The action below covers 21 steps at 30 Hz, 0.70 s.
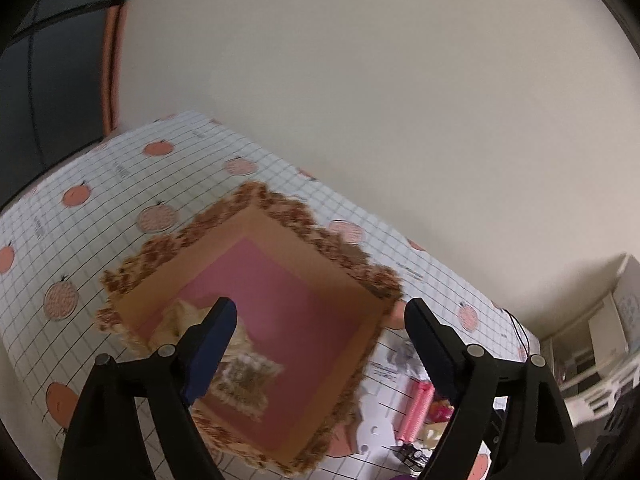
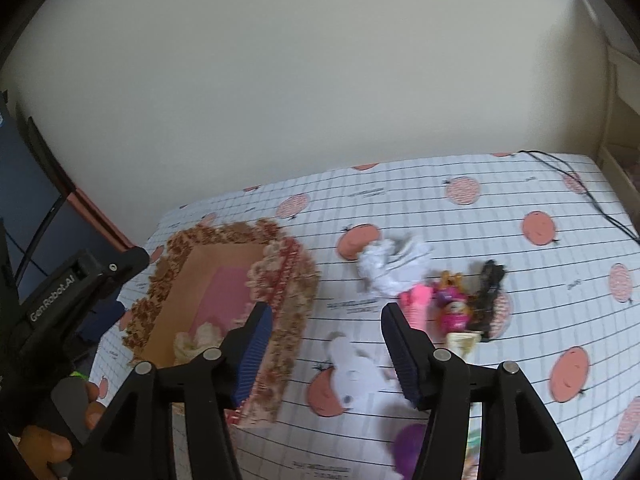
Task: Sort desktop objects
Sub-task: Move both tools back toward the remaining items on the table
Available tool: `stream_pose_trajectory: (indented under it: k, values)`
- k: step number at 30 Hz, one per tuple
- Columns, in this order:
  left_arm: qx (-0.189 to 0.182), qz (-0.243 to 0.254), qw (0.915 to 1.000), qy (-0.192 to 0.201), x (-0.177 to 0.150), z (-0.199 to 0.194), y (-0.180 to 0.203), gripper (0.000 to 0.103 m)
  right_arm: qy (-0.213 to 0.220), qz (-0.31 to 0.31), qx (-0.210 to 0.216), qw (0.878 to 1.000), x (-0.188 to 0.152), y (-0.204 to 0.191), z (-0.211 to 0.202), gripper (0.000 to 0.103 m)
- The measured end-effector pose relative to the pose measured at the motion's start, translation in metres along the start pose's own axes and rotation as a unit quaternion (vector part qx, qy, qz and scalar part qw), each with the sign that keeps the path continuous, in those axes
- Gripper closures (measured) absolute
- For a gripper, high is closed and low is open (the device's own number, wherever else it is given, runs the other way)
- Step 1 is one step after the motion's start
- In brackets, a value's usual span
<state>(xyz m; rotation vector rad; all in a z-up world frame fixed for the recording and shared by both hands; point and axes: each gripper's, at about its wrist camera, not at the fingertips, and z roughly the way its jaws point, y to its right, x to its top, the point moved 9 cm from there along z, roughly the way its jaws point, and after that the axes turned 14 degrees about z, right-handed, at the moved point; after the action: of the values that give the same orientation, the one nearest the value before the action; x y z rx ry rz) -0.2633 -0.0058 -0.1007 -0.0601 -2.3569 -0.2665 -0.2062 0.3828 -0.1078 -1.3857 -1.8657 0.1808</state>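
An open brown box [image 1: 340, 308] with a patterned rim and pink floor stands on the table; it also shows in the right wrist view [image 2: 192, 280]. A cream crocheted piece [image 1: 240, 376] lies inside it. My left gripper [image 1: 320, 312] is open and empty above the box. My right gripper [image 2: 326, 320] is open and empty over the table right of the box. A white flat toy [image 2: 352, 376], crumpled white paper [image 2: 384, 268], a pink spring [image 2: 418, 304], a pink doll figure [image 2: 452, 308] and a black clip [image 2: 486, 292] lie ahead of it.
The table [image 2: 520, 320] has a white grid cloth with orange fruit prints. A purple object [image 2: 408, 448] sits at the bottom. A black cable [image 2: 580, 188] runs along the far right. A wall stands behind; a dark monitor [image 2: 24, 200] is left.
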Motion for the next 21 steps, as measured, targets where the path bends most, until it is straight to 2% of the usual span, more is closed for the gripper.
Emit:
stream_pose_trajectory:
  k: [7, 15, 21]
  values:
    - [-0.033, 0.049, 0.9981, 0.018, 0.0, -0.007, 0.05, 0.017, 0.024, 0.021, -0.027, 0.999, 0.017, 0.044, -0.022, 0.042]
    - [-0.074, 0.115, 0.9903, 0.027, -0.011, -0.012, 0.11, 0.017, 0.039, 0.038, -0.06, 0.997, 0.026, 0.097, -0.045, 0.041]
    - [-0.088, 0.15, 0.9846, 0.016, -0.022, -0.009, 0.143, 0.017, 0.044, 0.069, -0.082, 0.993, 0.028, 0.143, -0.059, 0.041]
